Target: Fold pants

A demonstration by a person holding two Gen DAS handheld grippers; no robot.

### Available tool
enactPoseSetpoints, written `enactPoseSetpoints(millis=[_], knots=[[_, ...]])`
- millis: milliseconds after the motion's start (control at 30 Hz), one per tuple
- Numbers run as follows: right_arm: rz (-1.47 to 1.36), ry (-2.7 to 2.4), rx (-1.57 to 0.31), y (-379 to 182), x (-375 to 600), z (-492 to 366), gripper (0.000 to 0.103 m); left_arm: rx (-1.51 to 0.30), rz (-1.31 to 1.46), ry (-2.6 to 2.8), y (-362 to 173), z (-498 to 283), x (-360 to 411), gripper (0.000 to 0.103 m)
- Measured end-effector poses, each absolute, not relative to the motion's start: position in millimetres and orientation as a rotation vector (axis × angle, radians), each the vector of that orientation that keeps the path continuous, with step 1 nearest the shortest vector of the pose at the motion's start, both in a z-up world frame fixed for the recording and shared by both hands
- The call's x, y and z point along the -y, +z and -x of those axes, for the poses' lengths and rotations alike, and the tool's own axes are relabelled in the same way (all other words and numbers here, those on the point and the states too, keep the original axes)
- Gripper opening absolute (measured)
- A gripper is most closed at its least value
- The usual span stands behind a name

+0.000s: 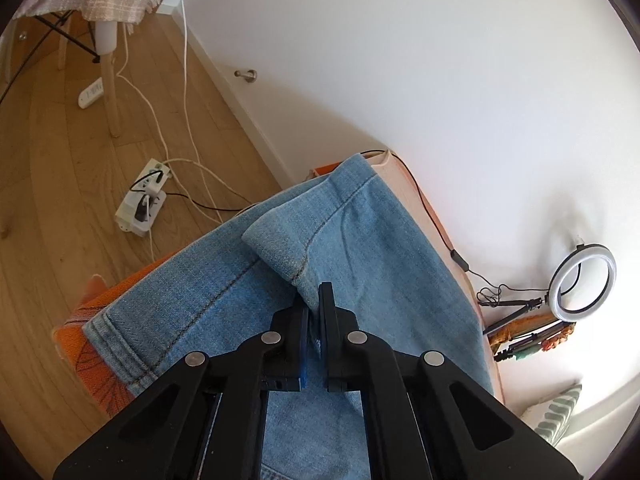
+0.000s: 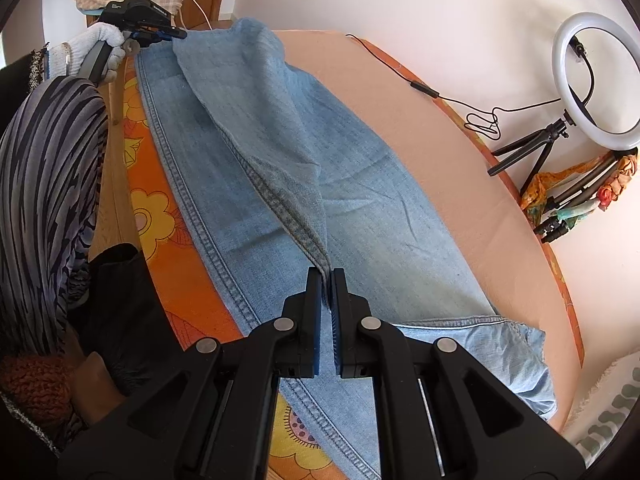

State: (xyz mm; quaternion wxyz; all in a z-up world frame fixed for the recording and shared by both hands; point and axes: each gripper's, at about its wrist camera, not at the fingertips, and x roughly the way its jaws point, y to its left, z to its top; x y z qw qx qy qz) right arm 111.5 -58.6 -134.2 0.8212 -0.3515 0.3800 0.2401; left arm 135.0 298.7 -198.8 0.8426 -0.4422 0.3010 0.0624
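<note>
1. The jeans (image 2: 352, 184) lie stretched along a peach-covered bed (image 2: 460, 128), running from about 11 o'clock down to 4 o'clock in the right wrist view, with an orange flowered sheet (image 2: 148, 208) showing along their 8 o'clock side.
2. The left tongs (image 1: 316, 312) are closed tight on a raised fold of denim near a seam; the cloth stands up between the pads.
3. The right tongs (image 2: 327, 280) are likewise clamped on the seamed edge of the upper layer, which rises in a ridge toward 11 o'clock.
4. At the far end of that ridge, in the right wrist view, a white-gloved hand (image 2: 92, 50) holds the other tool at the cloth's far edge.
5. Progress, as I judge it: an upper layer of denim is pinched up along one long edge at both ends, so a lengthwise fold looks to be in hand but not laid flat.
6. Still to do, by my reading: lay that layer down squarely, smooth the wrinkles at 3 o'clock, then fold the length across into a compact stack.
7. The rumpled end at 4 o'clock in the right wrist view is uneven and will likely need straightening.
8. Writing: small white lettering sits on the far tool's black body, too small to read. No label shows on the jeans.
9. A ring light (image 2: 596, 80) stands on its tripod at 2 o'clock, well apart from the jeans.
</note>
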Motion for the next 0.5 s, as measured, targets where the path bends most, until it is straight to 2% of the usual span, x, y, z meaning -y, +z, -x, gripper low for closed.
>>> enactPoseSetpoints(millis=[133, 233, 500], knots=[[0.739, 0.517, -0.786, -118.1, 61.2, -108.1, 0.005, -0.596, 0.899, 0.112, -180.9, -108.1, -299.8, 0.002], [0.739, 0.544, -0.818, -116.9, 62.1, -104.3, 0.005, -0.629, 0.902, 0.124, -188.5, -92.6, -307.1, 0.002], [0.853, 0.576, -0.904, -157.1, 53.9, -98.1, 0.005, -0.651, 0.898, 0.128, -198.0, -83.7, -307.8, 0.002]])
